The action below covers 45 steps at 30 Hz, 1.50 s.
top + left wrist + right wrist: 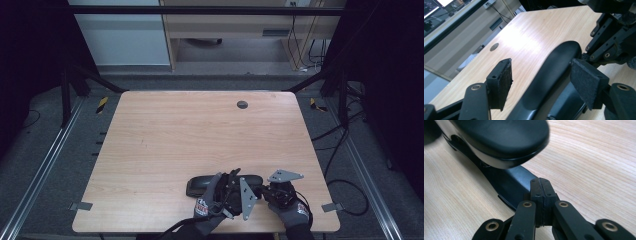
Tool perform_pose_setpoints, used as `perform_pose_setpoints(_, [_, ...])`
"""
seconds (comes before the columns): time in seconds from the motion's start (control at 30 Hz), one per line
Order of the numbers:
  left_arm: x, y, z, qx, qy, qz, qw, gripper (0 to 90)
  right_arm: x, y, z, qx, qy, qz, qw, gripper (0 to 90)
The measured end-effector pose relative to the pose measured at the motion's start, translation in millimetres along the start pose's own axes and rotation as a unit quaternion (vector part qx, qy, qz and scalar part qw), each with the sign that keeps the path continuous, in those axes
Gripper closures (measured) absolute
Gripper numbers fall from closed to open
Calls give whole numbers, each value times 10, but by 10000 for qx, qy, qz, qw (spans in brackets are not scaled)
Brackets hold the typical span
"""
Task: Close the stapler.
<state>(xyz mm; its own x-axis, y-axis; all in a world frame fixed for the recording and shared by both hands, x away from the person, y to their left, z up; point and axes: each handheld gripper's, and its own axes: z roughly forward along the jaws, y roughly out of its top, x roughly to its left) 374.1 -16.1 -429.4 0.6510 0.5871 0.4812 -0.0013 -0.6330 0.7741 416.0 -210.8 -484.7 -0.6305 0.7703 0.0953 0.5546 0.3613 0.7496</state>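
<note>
While the stapler [223, 184] lies at the table's [200, 130] near edge, left gripper [541, 82] stands released w/ pads either side of its top arm, not pressing; right gripper [543, 195] is clenched against its base.

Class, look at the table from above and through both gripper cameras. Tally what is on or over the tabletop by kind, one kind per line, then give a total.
Black staplers: 1
Hand-held grippers: 2, left gripper and right gripper
Round dark table plugs: 1
Total: 4
</note>
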Motion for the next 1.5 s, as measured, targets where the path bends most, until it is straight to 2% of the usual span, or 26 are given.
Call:
perform_pose_setpoints(0.17, [134,-16,-93,26,-45,-124,9999,337,-31,11,-54,-133,-66,82,9999,900])
perform_pose_setpoints(0.37, [361,-87,-201,28,-101,-452,9989,344,-86,48,-144,-422,-240,276,9984,900])
perform_pose_setpoints(0.5, [497,-154,-246,98,-55,-608,9981,351,-97,71,-186,-521,-323,397,9973,900])
perform_pose_setpoints(0.9, [811,-377,-365,287,25,-969,9949,354,-120,126,-294,-762,-377,385,9956,900])
perform_pose_setpoints(1.13, [983,-546,-450,336,75,-1210,9921,352,-111,182,-372,-975,-395,368,9938,900])
perform_pose_setpoints(1.23, [1049,-648,-481,389,73,-1370,9898,352,-92,212,-411,-1047,-377,352,9932,900])
perform_pose_setpoints(1.5, [1242,-959,-600,591,255,-1663,9840,347,-23,301,-468,-1138,-272,270,9928,900])
